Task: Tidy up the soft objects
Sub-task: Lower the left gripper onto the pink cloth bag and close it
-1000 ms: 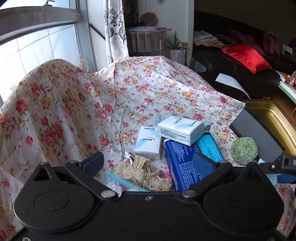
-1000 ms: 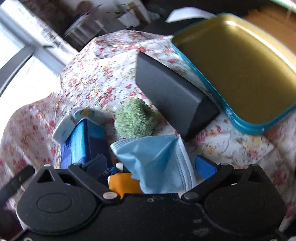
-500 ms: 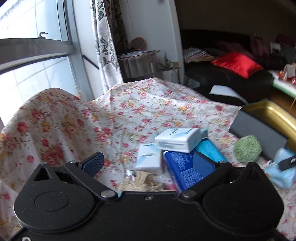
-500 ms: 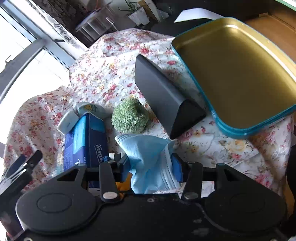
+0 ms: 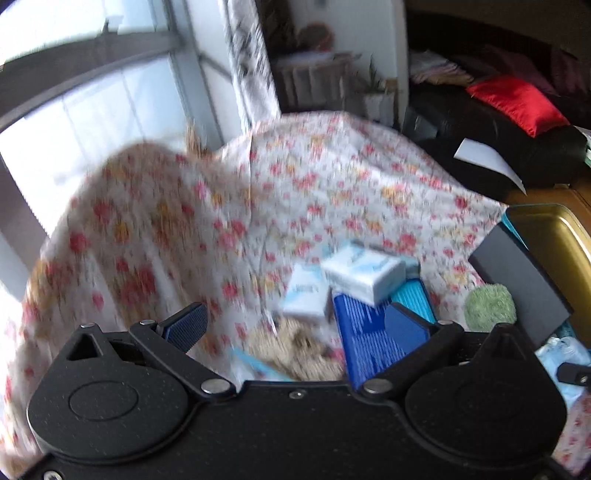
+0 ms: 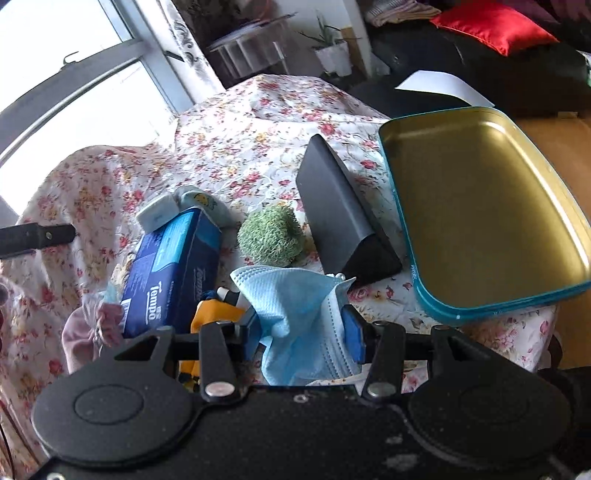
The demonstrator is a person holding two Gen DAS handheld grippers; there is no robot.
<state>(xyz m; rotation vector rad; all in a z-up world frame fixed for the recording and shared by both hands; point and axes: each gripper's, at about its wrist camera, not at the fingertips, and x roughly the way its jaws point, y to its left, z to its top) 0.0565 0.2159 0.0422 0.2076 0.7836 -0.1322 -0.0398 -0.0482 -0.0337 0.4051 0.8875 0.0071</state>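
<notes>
My right gripper (image 6: 301, 332) is shut on a light blue face mask (image 6: 295, 314) and holds it above the floral cloth. A green fuzzy ball (image 6: 271, 240) lies just beyond it, also seen in the left wrist view (image 5: 489, 306). A gold tin tray with a teal rim (image 6: 480, 310) lies to the right. My left gripper (image 5: 295, 325) is open and empty above beige lace (image 5: 291, 347) and a dark blue tissue pack (image 5: 362, 332). White tissue packs (image 5: 364, 273) lie on it. The left wrist view is blurred.
A dark grey wedge-shaped box (image 6: 340, 210) lies between the ball and the tray. A blue Tempo tissue pack (image 6: 173, 269), an orange object (image 6: 214, 314) and pink fabric (image 6: 85, 332) sit at left. A window and a black sofa with a red cushion (image 6: 491, 26) lie beyond.
My right gripper closed on the face mask and lifted it. My left gripper has swung and tilted, still open; its view is now blurred.
</notes>
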